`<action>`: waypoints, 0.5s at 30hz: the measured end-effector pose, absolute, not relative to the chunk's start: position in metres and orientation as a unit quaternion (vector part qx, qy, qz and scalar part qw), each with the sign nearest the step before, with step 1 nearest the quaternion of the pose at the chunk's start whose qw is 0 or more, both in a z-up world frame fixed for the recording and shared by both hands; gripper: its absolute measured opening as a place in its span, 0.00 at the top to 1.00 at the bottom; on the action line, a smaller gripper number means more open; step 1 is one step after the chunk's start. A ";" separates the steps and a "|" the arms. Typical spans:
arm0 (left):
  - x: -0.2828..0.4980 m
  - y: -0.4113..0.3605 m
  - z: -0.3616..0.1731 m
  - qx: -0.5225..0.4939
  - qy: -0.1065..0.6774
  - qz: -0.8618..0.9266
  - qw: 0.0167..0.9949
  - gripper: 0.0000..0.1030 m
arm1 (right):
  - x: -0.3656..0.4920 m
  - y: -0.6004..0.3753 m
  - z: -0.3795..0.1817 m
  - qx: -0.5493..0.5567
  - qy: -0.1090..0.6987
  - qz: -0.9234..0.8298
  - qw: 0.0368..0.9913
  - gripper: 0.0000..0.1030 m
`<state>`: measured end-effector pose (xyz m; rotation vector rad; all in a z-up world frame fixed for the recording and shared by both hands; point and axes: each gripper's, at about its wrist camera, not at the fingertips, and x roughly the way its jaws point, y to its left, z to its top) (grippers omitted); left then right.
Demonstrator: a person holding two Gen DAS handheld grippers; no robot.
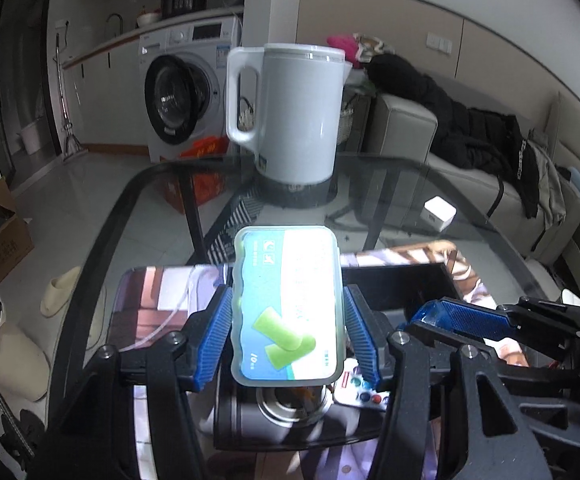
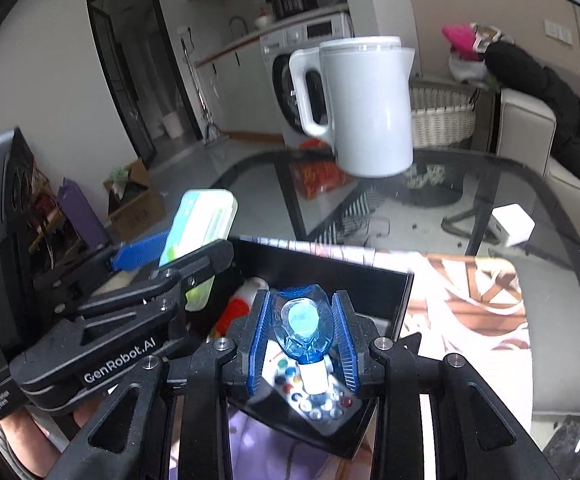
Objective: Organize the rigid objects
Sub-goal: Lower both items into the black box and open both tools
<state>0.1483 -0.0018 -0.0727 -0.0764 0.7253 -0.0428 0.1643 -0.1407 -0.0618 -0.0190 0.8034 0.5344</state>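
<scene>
My left gripper [image 1: 288,320] is shut on a clear plastic earplug box [image 1: 288,304] with a blue and green label, held above a black open box [image 1: 402,284]. From the right wrist, the same earplug box [image 2: 200,220] shows at the left. My right gripper [image 2: 302,332] is shut on a small translucent blue object with a white end [image 2: 302,326], over the black box [image 2: 370,276]. Inside the box lie a remote with coloured buttons [image 2: 314,400] and a red and white item [image 2: 238,306]. A round metal-rimmed item [image 1: 290,400] lies under the earplug box.
The box rests on a printed mat [image 2: 470,300] on a glass table [image 2: 530,184]. A white kettle [image 1: 294,116] stands at the table's far side, and a small white cube [image 2: 512,226] lies to the right. A washing machine [image 1: 182,96], sofa and cardboard boxes stand beyond.
</scene>
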 end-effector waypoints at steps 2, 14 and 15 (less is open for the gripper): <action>0.153 -0.003 -0.083 -0.040 0.386 -0.022 0.921 0.47 | 0.164 -0.140 -0.070 -0.012 0.405 0.259 0.877 0.70; 0.148 -0.007 -0.081 -0.015 0.407 -0.022 0.913 0.47 | 0.160 -0.136 -0.085 -0.030 0.440 0.271 0.856 0.70; 0.147 -0.007 -0.080 -0.016 0.409 -0.022 0.912 0.47 | 0.159 -0.138 -0.084 -0.027 0.441 0.273 0.854 0.70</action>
